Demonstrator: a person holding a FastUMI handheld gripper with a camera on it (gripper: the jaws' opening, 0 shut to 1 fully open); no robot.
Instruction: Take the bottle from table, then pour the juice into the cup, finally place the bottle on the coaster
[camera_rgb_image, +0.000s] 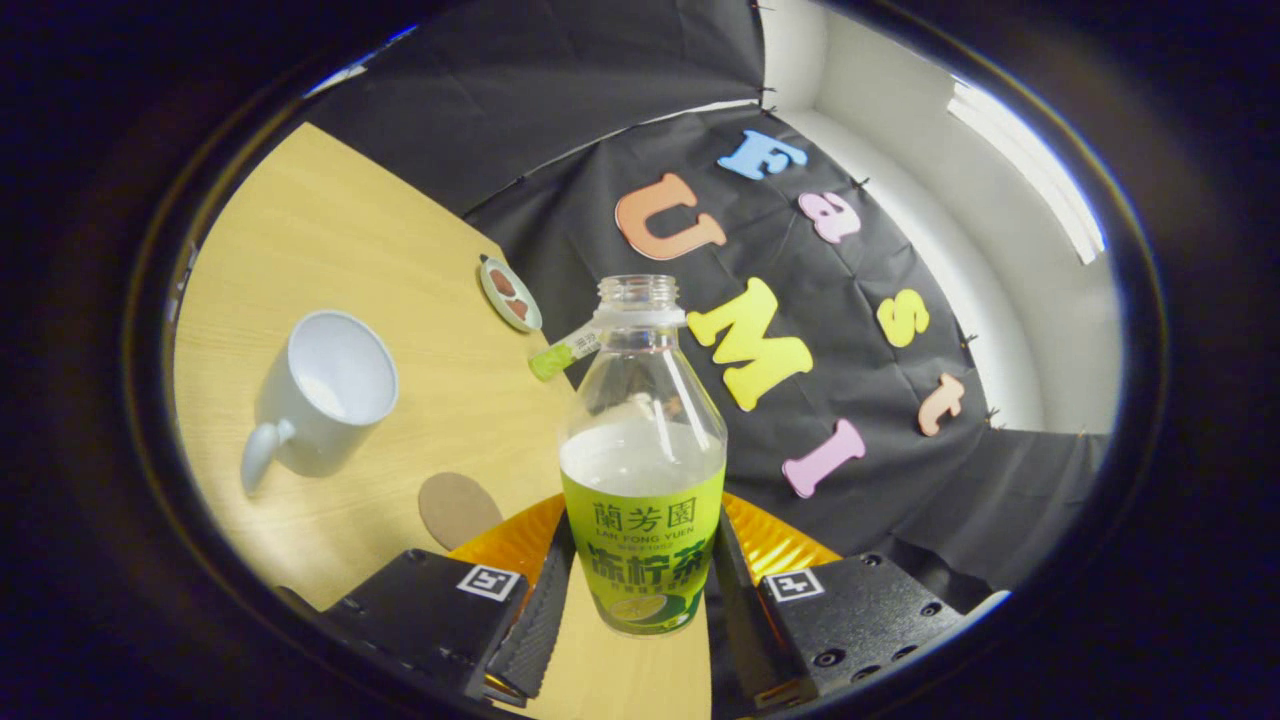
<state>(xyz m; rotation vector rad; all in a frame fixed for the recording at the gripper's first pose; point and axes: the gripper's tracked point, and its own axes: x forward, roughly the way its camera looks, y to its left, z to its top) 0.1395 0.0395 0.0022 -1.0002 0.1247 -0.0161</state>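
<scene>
**Open bottle held between the fingers, cup and coaster on the table**

The bottle (643, 455) is clear plastic with a green label round its lower half and no cap on its threaded neck. Pale juice fills it to just above the label. It sits between the two fingers (533, 620), which press on its sides. A white cup (322, 395) with a handle rests on the wooden table (330, 240), off to the left of the bottle, its open mouth showing. A small round brown coaster (457, 508) lies flat on the table between the cup and the left finger.
</scene>
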